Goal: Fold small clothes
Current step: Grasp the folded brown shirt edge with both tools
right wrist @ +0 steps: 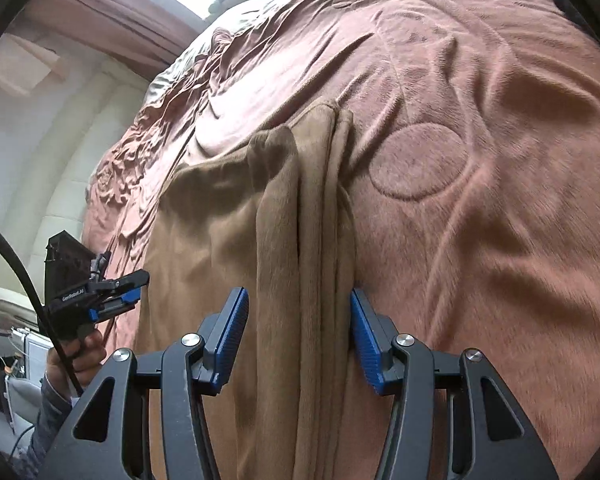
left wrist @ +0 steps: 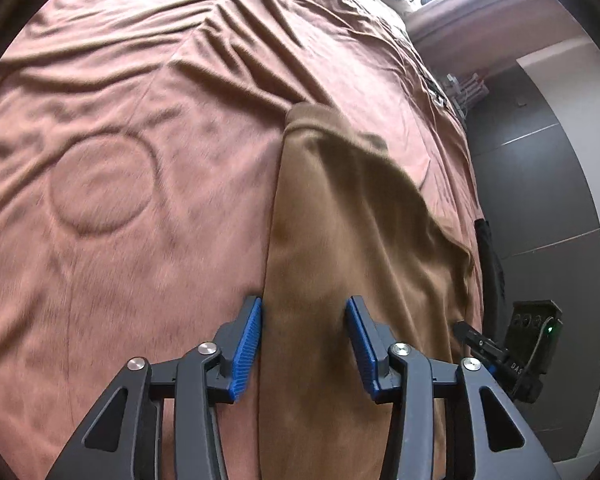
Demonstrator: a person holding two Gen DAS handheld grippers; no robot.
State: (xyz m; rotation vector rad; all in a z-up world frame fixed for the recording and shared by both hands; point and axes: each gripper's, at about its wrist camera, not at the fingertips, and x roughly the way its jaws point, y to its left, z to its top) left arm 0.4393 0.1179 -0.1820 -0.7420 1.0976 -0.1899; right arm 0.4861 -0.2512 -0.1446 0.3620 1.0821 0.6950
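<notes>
Brown fleece garment (left wrist: 352, 240) lying on pink bedspread (left wrist: 120, 140), left claw (left wrist: 304, 340) spread wide over its near edge, right claw (right wrist: 298, 332) spread astride its folded ridge, contact seemingly none.

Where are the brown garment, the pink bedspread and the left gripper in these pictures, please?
brown garment (right wrist: 220, 240): right wrist view, flat middle panel.
pink bedspread (left wrist: 120, 100): left wrist view, wrinkled bare area.
left gripper (left wrist: 304, 340): left wrist view, midway between fingertips.
</notes>
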